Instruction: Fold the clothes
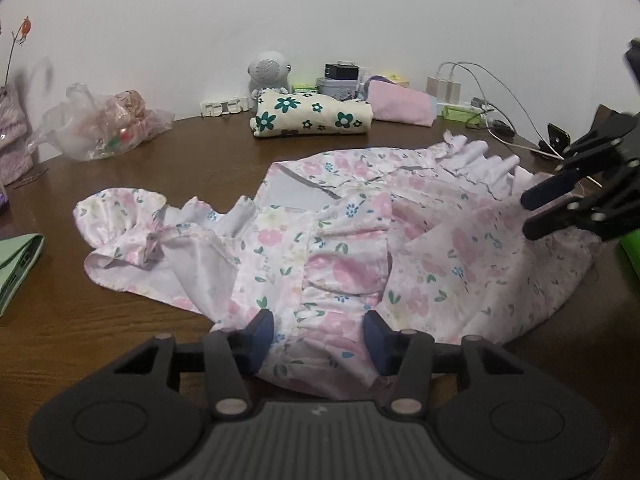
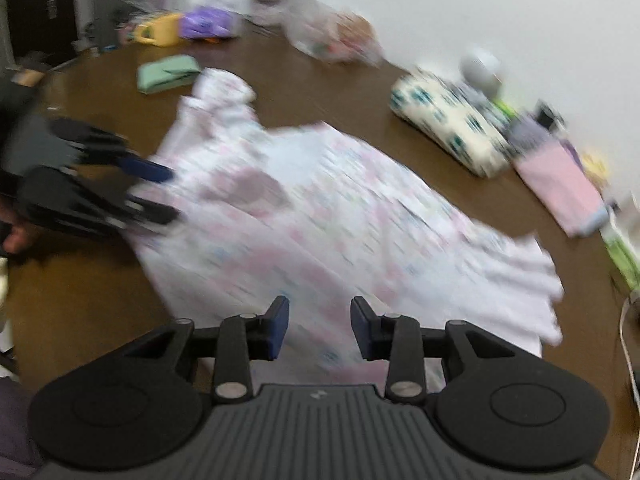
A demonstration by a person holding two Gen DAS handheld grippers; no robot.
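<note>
Garment: one pink floral cotton dress with white ruffled trim lies rumpled in the middle of your round brown wooden table, one ruffled sleeve spread toward the left in your left wrist view.
Left gripper: your black two-finger left gripper with blue pads sits at the dress's near edge. A bunched fold of the fabric lies between the two pads; the jaws stand partly apart, and you cannot tell whether the pads press on the cloth.
Right gripper: your matching right gripper hovers over the other end of the dress, jaws partly apart. That view is blurred, so whether it pinches any fabric cannot be told.
Folded pieces: two lie at the table's far edge, touching each other: one cream cloth printed with teal flowers and one plain pink cloth.
Green item: one pale green folded piece lies apart from the dress.
Bag: one clear crumpled plastic bag holding pinkish things sits at the far left.
Toy: one small grey round figure stands behind the cream cloth.
Chargers: two white plugs with cables sit near the wall.
</note>
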